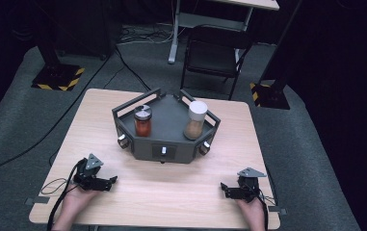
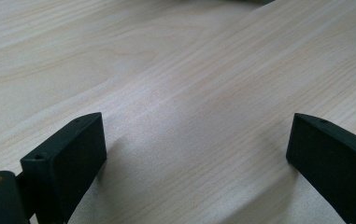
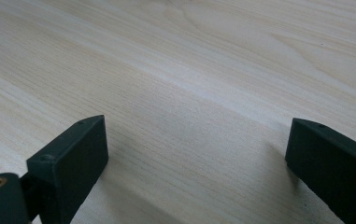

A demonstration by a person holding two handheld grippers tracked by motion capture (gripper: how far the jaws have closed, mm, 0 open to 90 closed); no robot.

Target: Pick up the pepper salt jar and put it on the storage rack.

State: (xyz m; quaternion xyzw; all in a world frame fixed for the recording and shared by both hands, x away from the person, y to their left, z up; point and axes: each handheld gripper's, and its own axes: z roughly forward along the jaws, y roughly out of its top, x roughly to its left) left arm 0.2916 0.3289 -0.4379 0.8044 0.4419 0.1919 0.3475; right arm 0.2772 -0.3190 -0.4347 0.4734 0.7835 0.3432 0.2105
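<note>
The left tongs [image 1: 112,181] rest low on the wooden counter [image 1: 171,192] near its front edge, released, jaws spread over bare wood. Well ahead sits a dark tray [image 1: 171,144] with railed sides and small front knobs; on it, to the left, stands a red spice jar [image 1: 142,121], and to the right a tan spice jar with a white cap [image 1: 195,120]. The right tongs [image 1: 224,188] lie released too. A reach could catch a rail, or a high pinch tip either upright jar.

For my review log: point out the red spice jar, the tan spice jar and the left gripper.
red spice jar [image 1: 142,126], high view, glass body.
tan spice jar [image 1: 193,128], high view, lower body.
left gripper [image 1: 112,181], high view, between its fingertips.
</note>
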